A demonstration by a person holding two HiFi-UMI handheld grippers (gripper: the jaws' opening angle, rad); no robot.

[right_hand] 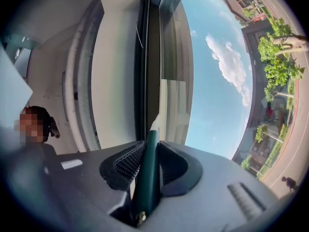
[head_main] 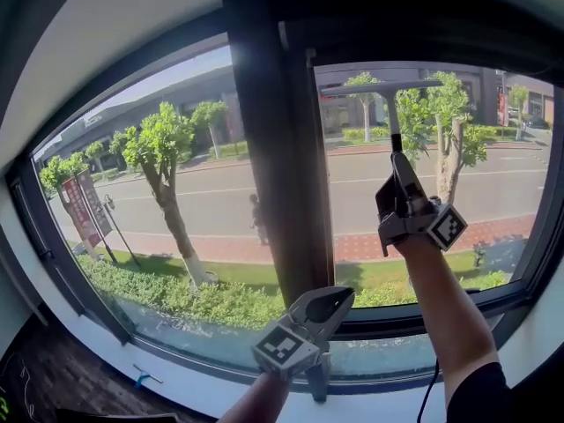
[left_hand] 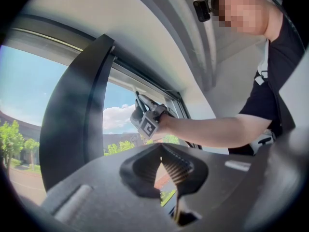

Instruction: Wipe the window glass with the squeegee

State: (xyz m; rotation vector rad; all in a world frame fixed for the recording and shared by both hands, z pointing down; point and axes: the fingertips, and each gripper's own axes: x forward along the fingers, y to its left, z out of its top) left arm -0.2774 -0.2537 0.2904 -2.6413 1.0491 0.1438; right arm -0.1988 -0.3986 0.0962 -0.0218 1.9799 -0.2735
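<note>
Now the right tool is clamped tight on the squeegee, its jaws closed round the dark green handle. The squeegee stands upright, with its blade lying across the top of the right-hand window glass, near the dark centre post. The left tool hangs low by the sill, jaws together on nothing. To wipe well from here, press the blade level and even against the pane. Draw it straight down in one steady pull, with the handle's tilt constant so no streak is left beside the post.
</note>
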